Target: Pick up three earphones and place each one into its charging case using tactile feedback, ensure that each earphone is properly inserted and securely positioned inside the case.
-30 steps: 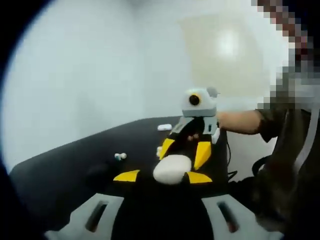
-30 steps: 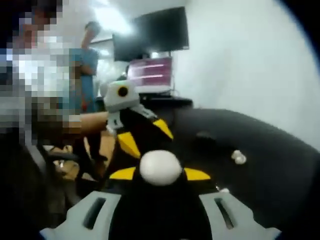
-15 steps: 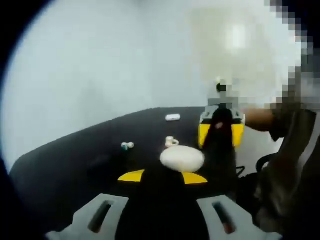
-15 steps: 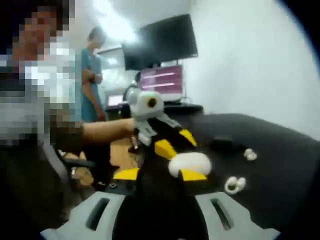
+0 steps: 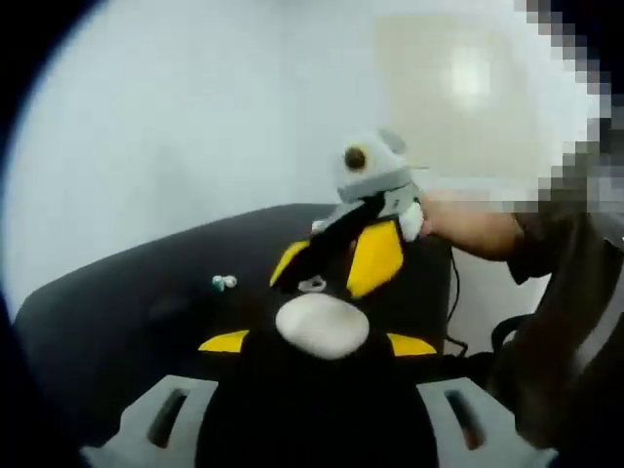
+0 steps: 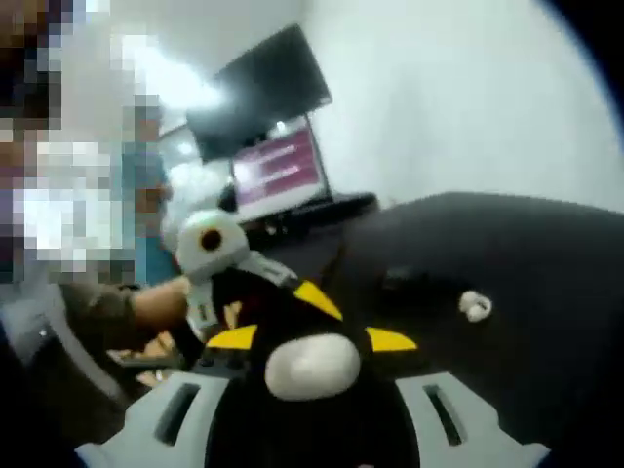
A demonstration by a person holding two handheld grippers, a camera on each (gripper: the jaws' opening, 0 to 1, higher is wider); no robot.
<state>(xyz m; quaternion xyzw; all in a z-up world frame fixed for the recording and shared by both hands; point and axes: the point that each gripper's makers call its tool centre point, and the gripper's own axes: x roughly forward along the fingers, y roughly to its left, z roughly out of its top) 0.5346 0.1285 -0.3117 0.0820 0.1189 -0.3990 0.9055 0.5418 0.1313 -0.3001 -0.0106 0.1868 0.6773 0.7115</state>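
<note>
A white oval charging case (image 5: 322, 325) sits between the yellow-tipped jaws of my left gripper (image 5: 317, 342), which is shut on it above the black table (image 5: 107, 312). My right gripper (image 5: 314, 291) comes in from the right, tilted down, its yellow fingers (image 5: 375, 258) converging just above the case. Whether anything is between them is hidden. In the right gripper view the case (image 6: 312, 366) lies at my right gripper's (image 6: 312, 339) tips, with the left gripper's finger (image 6: 317, 297) behind it. One earphone (image 5: 224, 283) lies on the table at left, another (image 6: 475, 306) at right.
A second small white earphone (image 5: 312, 284) shows just behind the right gripper's tips. A person's forearm (image 5: 468, 229) and body fill the right side. Beyond the table stand a lit monitor (image 6: 278, 166), a dark wall screen (image 6: 258, 93) and another person (image 6: 146, 205).
My right gripper has swung back from the right side to just above the case and tilted down over it. The left gripper still holds the case; both views have shifted.
</note>
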